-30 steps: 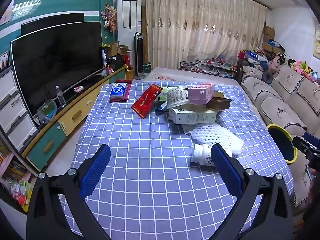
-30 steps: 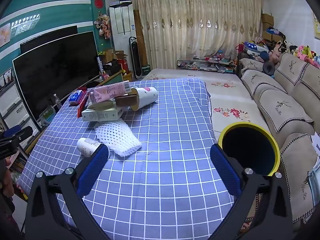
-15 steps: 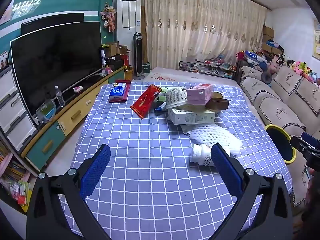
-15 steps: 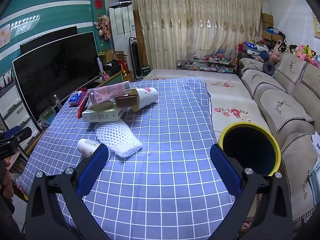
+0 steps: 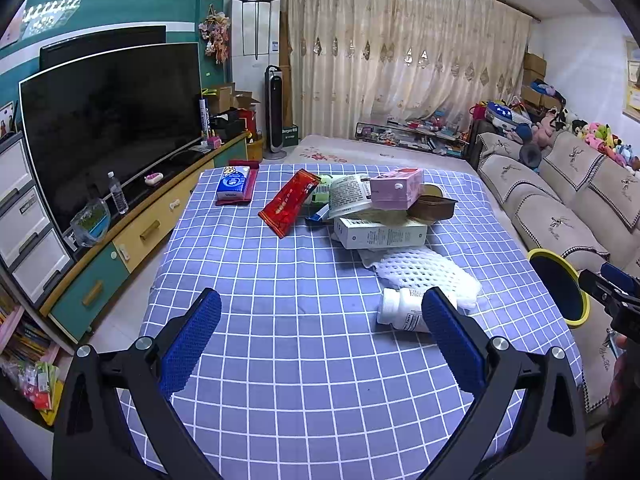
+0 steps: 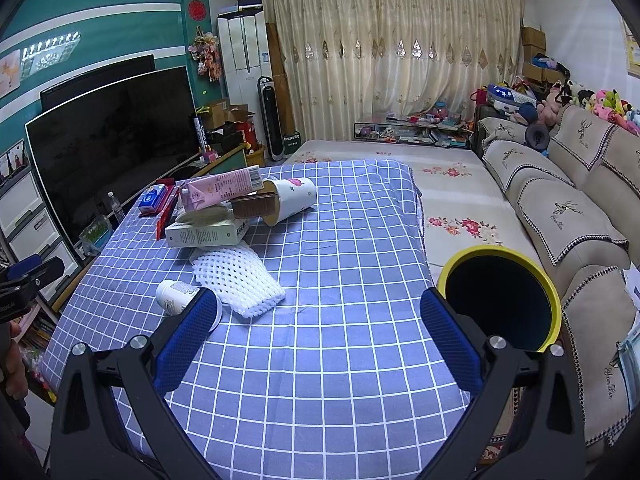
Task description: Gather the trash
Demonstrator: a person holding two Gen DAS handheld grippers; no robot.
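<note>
Trash lies on a blue checked tablecloth [image 5: 280,280]: a white pill bottle [image 5: 402,309] on its side, a white foam net [image 5: 424,272], a white carton [image 5: 380,234], a pink box [image 5: 396,188], a paper tub [image 5: 350,196], a brown tray [image 5: 434,207], a red wrapper [image 5: 290,202] and a blue tissue pack [image 5: 233,184]. My left gripper [image 5: 320,332] is open over the near cloth, its right finger just in front of the bottle. My right gripper [image 6: 318,332] is open too, holding nothing, with the bottle [image 6: 176,294] by its left finger. A yellow-rimmed black bin [image 6: 498,296] stands right of the table.
A large TV [image 5: 108,120] on a low cabinet [image 5: 132,236] lines the left side. A beige sofa [image 6: 568,216] runs along the right, behind the bin [image 5: 560,286]. A floral mat [image 6: 452,200] covers the floor beyond the table. A white cup [image 6: 290,200] lies on its side.
The left gripper has drifted slightly forward toward the pill bottle. The right gripper has barely moved. Both stay open.
</note>
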